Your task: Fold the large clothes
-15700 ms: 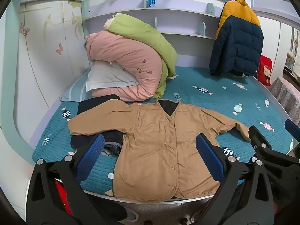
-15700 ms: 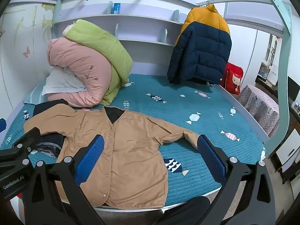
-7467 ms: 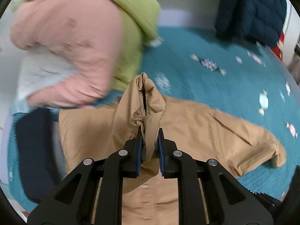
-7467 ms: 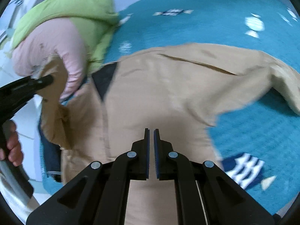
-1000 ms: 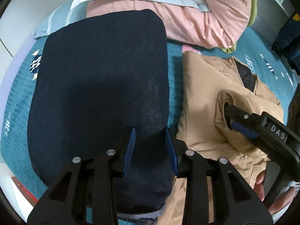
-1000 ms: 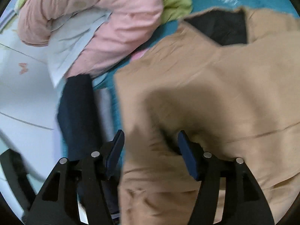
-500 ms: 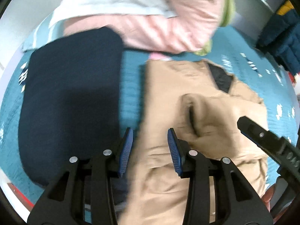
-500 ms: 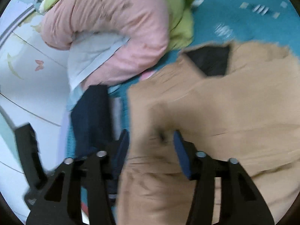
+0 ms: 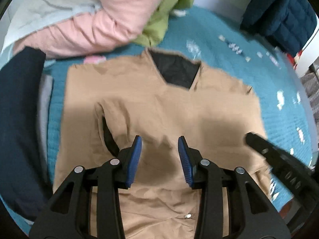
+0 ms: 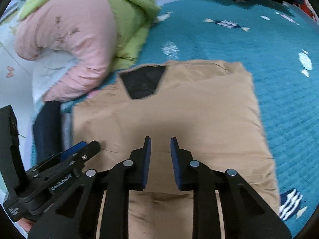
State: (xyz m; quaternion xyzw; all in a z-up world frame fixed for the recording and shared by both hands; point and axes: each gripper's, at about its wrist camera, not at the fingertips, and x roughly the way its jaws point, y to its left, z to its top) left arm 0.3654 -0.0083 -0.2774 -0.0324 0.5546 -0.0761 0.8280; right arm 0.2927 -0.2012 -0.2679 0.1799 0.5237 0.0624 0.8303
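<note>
The tan jacket lies flat on the teal bed, both sleeves folded in over its front, black lining showing at the neck. It also shows in the right wrist view. My left gripper is open and empty, hovering over the folded left sleeve near the jacket's middle. My right gripper is open and empty over the jacket's middle. The left gripper shows at lower left in the right wrist view; the right gripper's finger shows at the right in the left wrist view.
A dark navy folded garment lies left of the jacket. Pink and green quilts are piled behind it. A navy puffer jacket hangs at the back right. The teal bedspread stretches to the right.
Both grippers have swung right from the navy garment and jacket edge to over the jacket's middle. The view is now centred on the neck. Both stay open.
</note>
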